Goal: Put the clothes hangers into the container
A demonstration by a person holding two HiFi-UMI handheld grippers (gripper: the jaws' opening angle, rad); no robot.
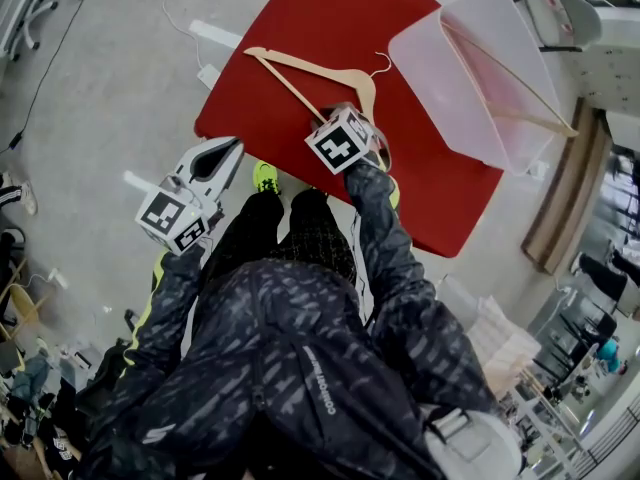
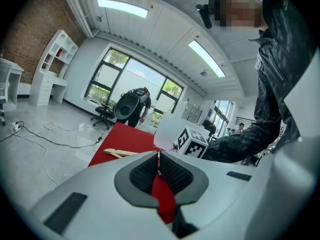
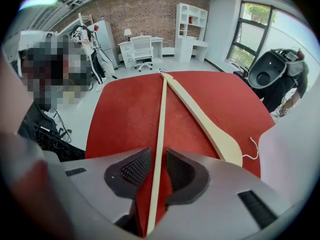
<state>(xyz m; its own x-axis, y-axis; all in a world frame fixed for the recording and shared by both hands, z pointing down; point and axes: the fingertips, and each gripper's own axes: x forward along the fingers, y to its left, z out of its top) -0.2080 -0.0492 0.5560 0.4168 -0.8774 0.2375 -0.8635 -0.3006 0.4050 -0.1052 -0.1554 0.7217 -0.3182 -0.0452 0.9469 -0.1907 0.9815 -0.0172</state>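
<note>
A wooden clothes hanger (image 1: 330,76) lies flat on the red table (image 1: 330,18). My right gripper (image 1: 338,116) points steeply down at it. In the right gripper view the hanger's thin lower bar (image 3: 161,119) runs between the jaws of the right gripper (image 3: 157,166), with a narrow gap beside it, so the jaws are open around it. A translucent container (image 1: 470,58) stands tilted at the table's right with another wooden hanger (image 1: 520,98) inside. My left gripper (image 1: 232,148) hangs off the table's left edge, shut and empty (image 2: 159,164).
The table's near-left edge runs just beside the hanger. A white power strip (image 1: 207,74) and cables lie on the floor left of the table. A person with a black pack (image 2: 131,104) stands beyond the table's far end.
</note>
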